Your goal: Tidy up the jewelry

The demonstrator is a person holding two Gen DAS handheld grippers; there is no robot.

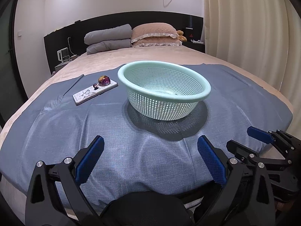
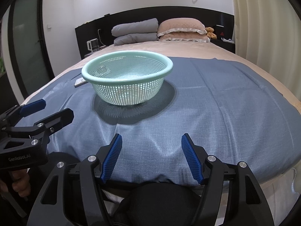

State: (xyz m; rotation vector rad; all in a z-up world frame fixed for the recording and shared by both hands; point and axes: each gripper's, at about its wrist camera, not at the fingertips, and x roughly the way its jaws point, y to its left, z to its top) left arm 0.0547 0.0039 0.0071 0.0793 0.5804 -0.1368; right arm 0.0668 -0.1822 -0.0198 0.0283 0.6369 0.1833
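A mint-green mesh basket (image 1: pixel 163 79) stands on a blue cloth (image 1: pixel 131 150) on the bed; it also shows in the right wrist view (image 2: pixel 128 66). Left of it lies a white butterfly-printed tray (image 1: pixel 94 92) with a purple-gold jewel piece (image 1: pixel 104 80) and a small dark bead (image 1: pixel 95 85) on it; in the right wrist view only a corner of the tray (image 2: pixel 80 82) shows behind the basket. My left gripper (image 1: pixel 150 145) is open and empty, near the cloth's front edge. My right gripper (image 2: pixel 151 141) is open and empty, beside it on the right.
Grey pillows (image 1: pixel 109 37) and pink pillows (image 1: pixel 156 34) lie at the head of the bed, with a teddy bear (image 1: pixel 181 34). A curtain (image 1: pixel 244 28) hangs on the right. A kettle (image 1: pixel 63 55) stands at the far left.
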